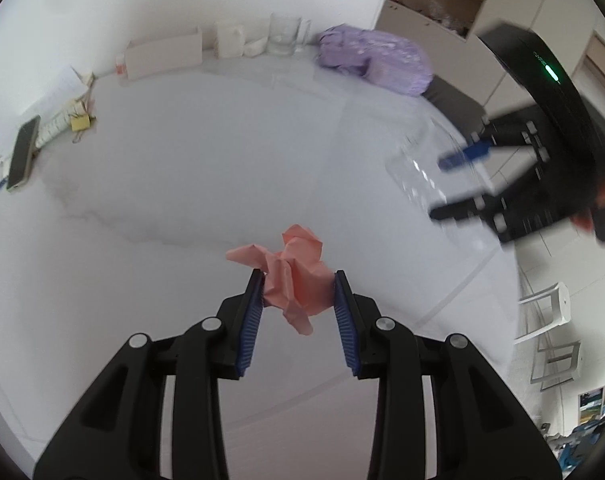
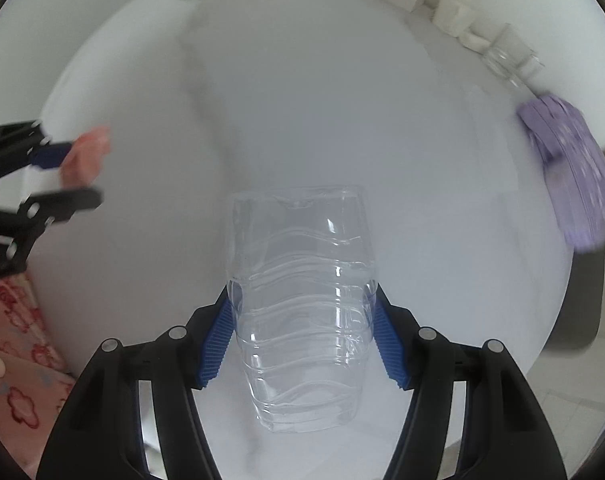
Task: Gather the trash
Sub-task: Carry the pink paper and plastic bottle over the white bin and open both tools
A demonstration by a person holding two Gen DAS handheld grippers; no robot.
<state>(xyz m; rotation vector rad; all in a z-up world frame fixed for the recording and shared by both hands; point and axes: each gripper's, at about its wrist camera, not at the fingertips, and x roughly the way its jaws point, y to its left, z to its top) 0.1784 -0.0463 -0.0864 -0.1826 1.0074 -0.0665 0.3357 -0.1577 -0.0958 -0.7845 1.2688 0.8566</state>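
My left gripper (image 1: 298,280) is shut on a crumpled pink paper (image 1: 290,276) and holds it above the white table (image 1: 182,184). My right gripper (image 2: 302,300) is shut on a clear plastic bottle (image 2: 302,300), its blue pads pressing the ribbed sides. In the left wrist view the right gripper (image 1: 450,184) is at the right with the bottle (image 1: 414,172), blurred. In the right wrist view the left gripper (image 2: 74,172) is at the far left with the pink paper (image 2: 84,156).
Along the far table edge: a phone (image 1: 22,156), papers and a yellow clip (image 1: 80,122), white boxes (image 1: 164,54), a glass (image 1: 284,34), a purple pack (image 1: 376,60). A dark chair (image 1: 458,100) and white stools (image 1: 550,312) stand beyond the table.
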